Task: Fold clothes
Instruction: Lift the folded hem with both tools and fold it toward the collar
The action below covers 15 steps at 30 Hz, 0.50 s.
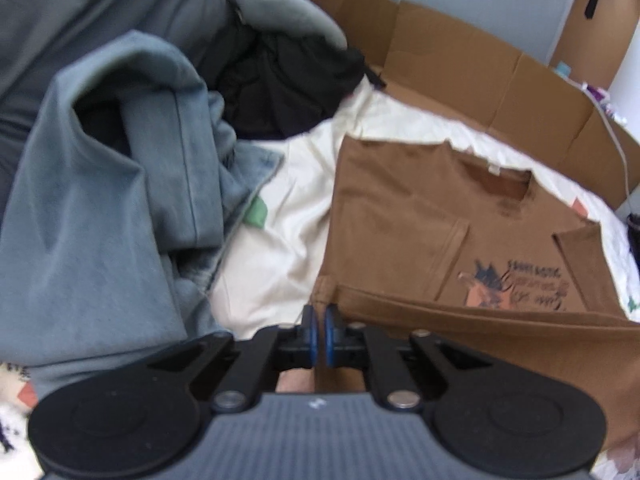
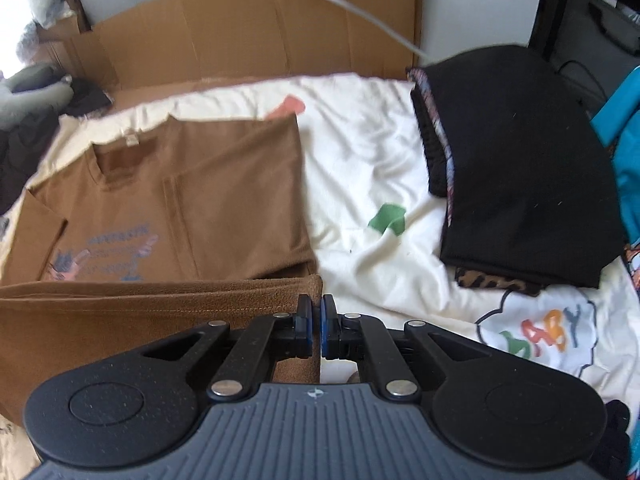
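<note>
A brown T-shirt [image 1: 420, 216] with a blue and pink print lies on a cream sheet [image 1: 288, 216], sleeves folded in, collar toward the far cardboard. Its bottom hem is lifted off the sheet toward the cameras. My left gripper [image 1: 319, 320] is shut on the hem's left corner. In the right wrist view the same T-shirt [image 2: 192, 200] lies at the left, and my right gripper [image 2: 316, 312] is shut on the hem's right corner. The hem stretches taut between the two grippers.
A heap of grey-blue clothes [image 1: 104, 184] and dark garments [image 1: 280, 80] lies left of the shirt. Folded black clothes [image 2: 516, 168] are stacked at the right on the sheet [image 2: 360, 152]. Flattened cardboard [image 2: 256, 28] lines the far edge. A white cable [image 2: 340, 8] hangs across.
</note>
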### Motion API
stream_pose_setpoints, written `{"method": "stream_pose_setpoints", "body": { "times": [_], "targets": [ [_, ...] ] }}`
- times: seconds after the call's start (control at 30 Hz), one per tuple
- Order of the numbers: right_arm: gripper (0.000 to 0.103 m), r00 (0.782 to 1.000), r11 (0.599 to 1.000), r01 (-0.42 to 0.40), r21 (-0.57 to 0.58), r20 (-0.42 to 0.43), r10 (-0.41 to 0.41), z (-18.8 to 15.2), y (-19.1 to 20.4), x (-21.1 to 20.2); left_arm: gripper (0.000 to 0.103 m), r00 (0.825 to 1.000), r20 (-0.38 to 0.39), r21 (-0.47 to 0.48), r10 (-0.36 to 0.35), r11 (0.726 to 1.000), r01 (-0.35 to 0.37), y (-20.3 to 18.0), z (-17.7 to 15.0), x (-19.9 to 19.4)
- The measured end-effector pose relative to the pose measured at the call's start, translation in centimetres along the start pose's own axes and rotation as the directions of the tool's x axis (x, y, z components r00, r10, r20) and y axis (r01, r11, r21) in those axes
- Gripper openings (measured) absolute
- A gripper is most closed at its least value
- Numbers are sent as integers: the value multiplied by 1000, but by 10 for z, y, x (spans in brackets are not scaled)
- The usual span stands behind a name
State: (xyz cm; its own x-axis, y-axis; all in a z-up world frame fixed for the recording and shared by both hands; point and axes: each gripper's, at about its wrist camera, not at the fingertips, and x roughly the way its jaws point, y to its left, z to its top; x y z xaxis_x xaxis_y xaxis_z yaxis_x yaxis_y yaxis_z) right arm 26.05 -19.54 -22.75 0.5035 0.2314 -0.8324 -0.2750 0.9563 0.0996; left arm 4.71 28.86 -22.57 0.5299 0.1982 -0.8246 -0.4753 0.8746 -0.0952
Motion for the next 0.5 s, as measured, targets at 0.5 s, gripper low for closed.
{"method": "stream_pose_setpoints", "body": {
  "times": [0.5],
  "targets": [
    [2, 997, 1000, -4, -19, 82, 6, 9, 5, -86, 4, 997, 68, 10, 21, 1000, -21, -10, 4, -82]
  ]
}}
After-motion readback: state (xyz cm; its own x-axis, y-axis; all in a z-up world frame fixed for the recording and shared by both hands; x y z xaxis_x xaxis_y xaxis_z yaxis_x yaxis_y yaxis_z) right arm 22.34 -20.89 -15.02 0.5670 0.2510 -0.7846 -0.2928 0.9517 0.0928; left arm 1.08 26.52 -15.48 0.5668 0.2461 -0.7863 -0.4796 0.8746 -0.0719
